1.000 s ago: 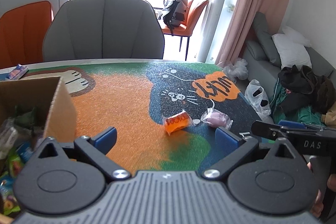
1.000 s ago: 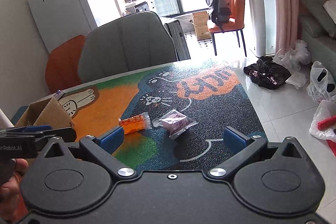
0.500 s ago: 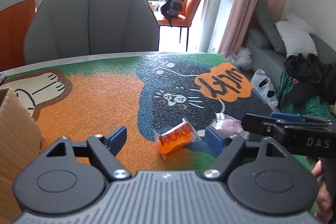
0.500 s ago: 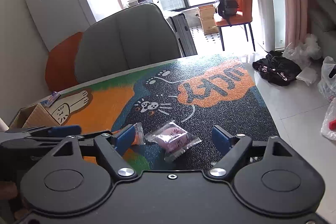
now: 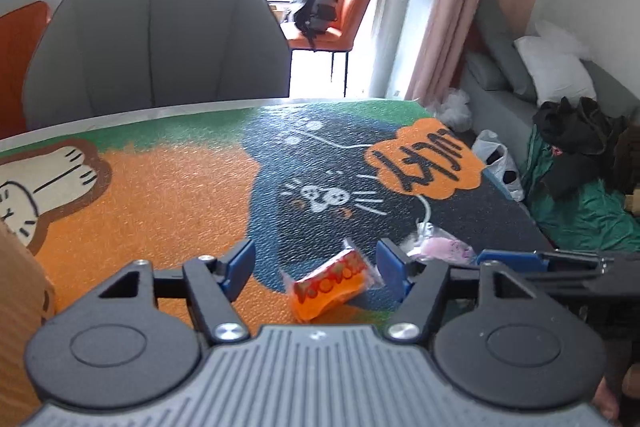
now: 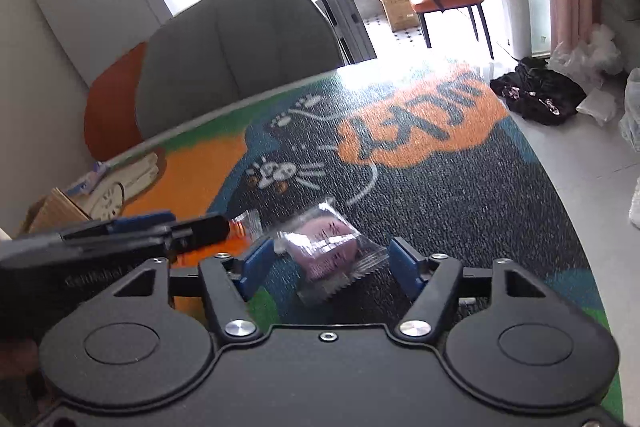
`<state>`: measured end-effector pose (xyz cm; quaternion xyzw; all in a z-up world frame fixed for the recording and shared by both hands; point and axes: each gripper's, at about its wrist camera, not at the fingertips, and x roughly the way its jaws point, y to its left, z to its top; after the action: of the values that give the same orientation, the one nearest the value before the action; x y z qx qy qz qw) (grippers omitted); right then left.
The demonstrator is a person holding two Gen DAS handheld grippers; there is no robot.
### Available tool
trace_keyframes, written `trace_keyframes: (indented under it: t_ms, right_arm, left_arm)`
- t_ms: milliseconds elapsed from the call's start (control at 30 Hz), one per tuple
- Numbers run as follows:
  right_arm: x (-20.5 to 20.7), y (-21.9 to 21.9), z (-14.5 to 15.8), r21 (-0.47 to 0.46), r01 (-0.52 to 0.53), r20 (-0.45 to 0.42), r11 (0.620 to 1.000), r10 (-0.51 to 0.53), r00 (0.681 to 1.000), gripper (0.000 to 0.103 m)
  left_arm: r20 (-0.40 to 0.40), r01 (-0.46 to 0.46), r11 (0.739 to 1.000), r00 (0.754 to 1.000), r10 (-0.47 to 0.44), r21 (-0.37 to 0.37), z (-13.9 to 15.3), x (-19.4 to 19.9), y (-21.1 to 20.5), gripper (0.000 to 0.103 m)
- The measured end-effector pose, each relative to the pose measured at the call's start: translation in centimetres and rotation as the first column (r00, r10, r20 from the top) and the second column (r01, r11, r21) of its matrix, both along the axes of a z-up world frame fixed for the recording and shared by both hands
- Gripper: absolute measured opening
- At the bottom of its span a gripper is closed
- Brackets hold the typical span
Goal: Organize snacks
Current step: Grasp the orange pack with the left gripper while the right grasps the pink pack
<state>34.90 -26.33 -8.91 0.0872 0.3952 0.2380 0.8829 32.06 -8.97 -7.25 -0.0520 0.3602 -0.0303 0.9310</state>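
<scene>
An orange snack packet (image 5: 332, 285) lies on the cartoon mat, between the open blue-padded jaws of my left gripper (image 5: 316, 267), nearer the right pad. A pink snack in a clear wrapper (image 6: 326, 247) lies between the open jaws of my right gripper (image 6: 328, 265); it also shows in the left wrist view (image 5: 442, 247), just right of the orange packet. Neither gripper touches its snack firmly. The left gripper's fingers (image 6: 120, 231) reach in from the left in the right wrist view, hiding most of the orange packet (image 6: 236, 229).
A cardboard box (image 6: 52, 211) stands at the mat's left; its corner shows in the left wrist view (image 5: 16, 299). A grey chair (image 5: 156, 43) stands behind the table. The table's right edge (image 6: 568, 195) drops to the floor with bags and clothes.
Both grippers moved forward and down over the snacks. The orange packet now sits between the left jaws and the pink snack between the right jaws. The jaws have narrowed somewhat.
</scene>
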Motion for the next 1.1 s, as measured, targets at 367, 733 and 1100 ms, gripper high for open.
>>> trace_keyframes:
  t_ms: [367, 733, 1100]
  right_arm:
    - [-2.2, -0.7, 0.4, -0.036, 0.019, -0.002, 0.999, -0.019, 1.0, 0.046]
    - [-3.9, -0.2, 1.4, -0.067, 0.02, 0.024, 0.998, -0.018, 1.0, 0.077]
    - [-3.2, 2.1, 0.2, -0.163, -0.009, 0.051, 0.987, 0.018, 0.999, 0.056]
  left_arm:
    - [-0.042, 0.104, 0.994, 0.994, -0.102, 0.038, -1.7, 0.1, -1.4, 0.051]
    - [-0.069, 0.106, 0.991, 0.993, -0.101, 0.076, -2.0, -2.4, -1.1, 0.019]
    - [-0.088, 0.031, 0.999, 0.996, -0.029, 0.025, -1.2, -5.2, 1.2, 0.018]
